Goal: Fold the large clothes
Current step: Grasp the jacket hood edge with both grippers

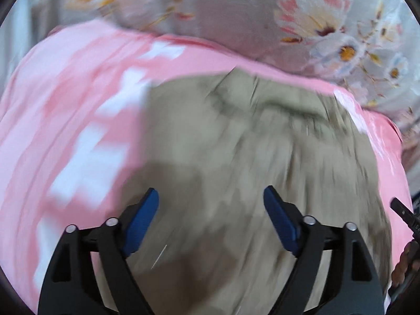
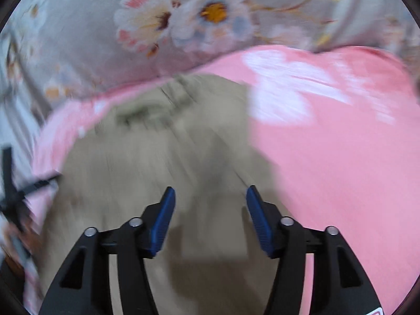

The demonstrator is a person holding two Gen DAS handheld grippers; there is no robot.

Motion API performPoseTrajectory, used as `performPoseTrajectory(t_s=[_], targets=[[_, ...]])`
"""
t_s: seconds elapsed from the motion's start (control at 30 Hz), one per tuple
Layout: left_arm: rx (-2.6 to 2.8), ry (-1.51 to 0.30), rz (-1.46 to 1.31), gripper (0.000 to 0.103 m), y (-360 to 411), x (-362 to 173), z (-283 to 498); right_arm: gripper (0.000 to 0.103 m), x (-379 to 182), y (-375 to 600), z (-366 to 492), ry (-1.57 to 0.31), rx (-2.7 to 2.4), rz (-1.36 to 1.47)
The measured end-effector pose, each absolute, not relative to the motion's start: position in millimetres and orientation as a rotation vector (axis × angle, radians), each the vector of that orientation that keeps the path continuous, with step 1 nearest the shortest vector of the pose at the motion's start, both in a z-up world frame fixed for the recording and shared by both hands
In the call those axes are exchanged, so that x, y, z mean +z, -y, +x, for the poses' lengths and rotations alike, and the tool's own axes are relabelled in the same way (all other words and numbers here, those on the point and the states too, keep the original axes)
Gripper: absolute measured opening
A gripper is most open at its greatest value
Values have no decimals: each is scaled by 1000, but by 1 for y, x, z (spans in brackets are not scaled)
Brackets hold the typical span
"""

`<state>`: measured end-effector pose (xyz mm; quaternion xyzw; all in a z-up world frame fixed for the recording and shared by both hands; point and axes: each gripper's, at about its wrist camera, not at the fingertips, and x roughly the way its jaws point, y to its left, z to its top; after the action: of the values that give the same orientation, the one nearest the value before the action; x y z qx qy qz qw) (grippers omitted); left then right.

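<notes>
Here the left gripper point(image 1: 211, 197) and right gripper point(image 2: 210, 195) both point over the khaki garment point(image 1: 249, 144), jaws spread wide and empty. It fills centre frame on a pink sheet point(image 1: 65, 105), floral bedding point(image 1: 328, 26) along the top.

One khaki garment point(image 1: 249, 157), two tongs.

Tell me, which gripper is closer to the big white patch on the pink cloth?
Probably the right gripper: the white patch lies ahead to its right. The left gripper hangs over the khaki garment; blur prevents certainty.
</notes>
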<state>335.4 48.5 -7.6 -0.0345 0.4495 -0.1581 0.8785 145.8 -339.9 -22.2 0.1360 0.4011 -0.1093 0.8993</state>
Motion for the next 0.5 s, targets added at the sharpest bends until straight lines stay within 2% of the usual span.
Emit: performPoseTrajectory(t_s=[0.1,0.2,0.33,0.5], targets=[[-319,-984,-126,85,-111,-17,276,64,-29,341,40,-850,-254,339],[-281,-1030,-223,85,-172,-37,210,65,-48,339,-35,-879,-261,468],[-323,-1070,-307,85,-197,-58,161,65,-69,317,-81,-860,-216,578],[-334,-1037,-365,85,-197,-67,127,67,-80,293,-87,-805,-187,647]])
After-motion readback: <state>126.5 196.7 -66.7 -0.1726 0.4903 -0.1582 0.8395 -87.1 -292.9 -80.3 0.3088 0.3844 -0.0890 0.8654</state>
